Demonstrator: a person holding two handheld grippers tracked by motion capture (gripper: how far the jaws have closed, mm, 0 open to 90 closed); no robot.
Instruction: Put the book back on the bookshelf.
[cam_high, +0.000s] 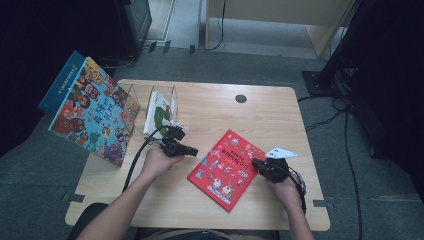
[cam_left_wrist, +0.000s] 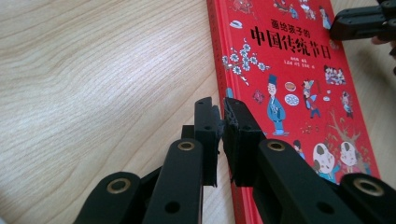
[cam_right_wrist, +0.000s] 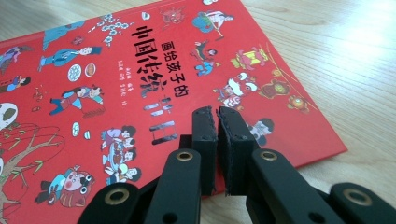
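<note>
left gripper (cam_left_wrist: 219, 116): jaws nearly together with a thin slit, nothing between them. Tips sit right at the red book's (cam_high: 227, 167) spine-side long edge; I can't tell if they touch it.
right gripper (cam_right_wrist: 217, 126): same state, jaws drawn in to a narrow gap, empty. Tips hang over the cover near the opposite edge, by the end of the title; contact unclear.
key relation: book lies flat between the two grippers, left one at its left edge, right one at its right edge. Long axis runs diagonal, near corner toward the person, far corner toward table middle. Both hands about equally close.
next move, my read: with both closed on flanking edges, this looks like a push or pry to lift an edge, not a pinch.
book look: thin hardcover, bright red, black Chinese title, small cartoon figures, plum blossoms, lanterns. Glossy, so it may slide.
table (cam_high: 260, 115): light wood.
further out: clear book rack (cam_high: 152, 97) at back left with a green-and-white book (cam_high: 159, 116) inside; big colourful book (cam_high: 95, 112) leaning at its left.
</note>
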